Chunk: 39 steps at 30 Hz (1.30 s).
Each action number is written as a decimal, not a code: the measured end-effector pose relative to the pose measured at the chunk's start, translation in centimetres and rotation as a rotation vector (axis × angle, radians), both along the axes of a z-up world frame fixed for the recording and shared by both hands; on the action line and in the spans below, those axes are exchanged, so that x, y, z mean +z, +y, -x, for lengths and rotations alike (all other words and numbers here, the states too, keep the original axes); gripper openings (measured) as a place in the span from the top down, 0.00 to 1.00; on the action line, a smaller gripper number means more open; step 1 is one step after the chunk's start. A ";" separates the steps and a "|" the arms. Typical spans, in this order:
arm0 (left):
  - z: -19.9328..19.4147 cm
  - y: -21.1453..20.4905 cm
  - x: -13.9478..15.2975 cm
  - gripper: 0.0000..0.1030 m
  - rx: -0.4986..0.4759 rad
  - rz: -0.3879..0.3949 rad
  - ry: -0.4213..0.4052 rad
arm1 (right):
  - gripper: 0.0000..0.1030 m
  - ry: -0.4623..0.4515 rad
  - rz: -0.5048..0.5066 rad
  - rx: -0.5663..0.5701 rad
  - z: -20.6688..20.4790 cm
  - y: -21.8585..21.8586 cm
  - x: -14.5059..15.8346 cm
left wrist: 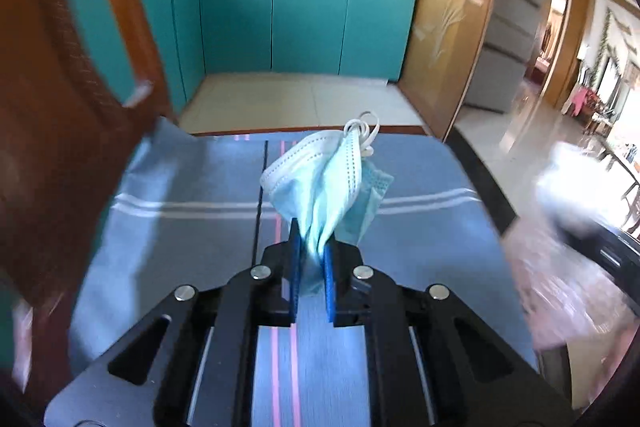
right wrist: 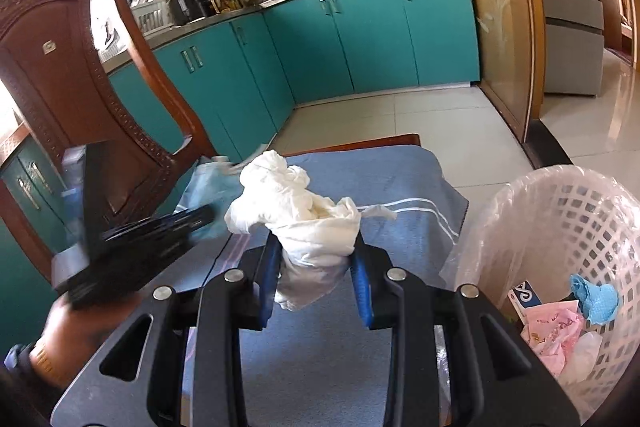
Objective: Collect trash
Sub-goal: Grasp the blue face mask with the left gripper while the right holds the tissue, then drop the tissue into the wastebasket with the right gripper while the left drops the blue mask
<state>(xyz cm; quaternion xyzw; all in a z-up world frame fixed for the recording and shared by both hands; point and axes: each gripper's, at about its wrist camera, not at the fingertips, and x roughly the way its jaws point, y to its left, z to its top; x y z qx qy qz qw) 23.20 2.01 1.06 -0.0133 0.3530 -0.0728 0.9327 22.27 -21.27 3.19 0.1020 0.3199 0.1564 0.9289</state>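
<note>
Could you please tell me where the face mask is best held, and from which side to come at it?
Grip its bunched pleated middle, from below: the left claw holds the mask there, so its ear loops dangle free.

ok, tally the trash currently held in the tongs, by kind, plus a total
Face mask, light blue, in the left tongs: 1
Crumpled white tissue wad, in the right tongs: 1
Total held: 2
</note>
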 end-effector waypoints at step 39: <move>11.3 1.1 0.4 0.89 0.020 0.059 -0.041 | 0.69 -0.089 0.115 0.066 6.7 5.4 -1.2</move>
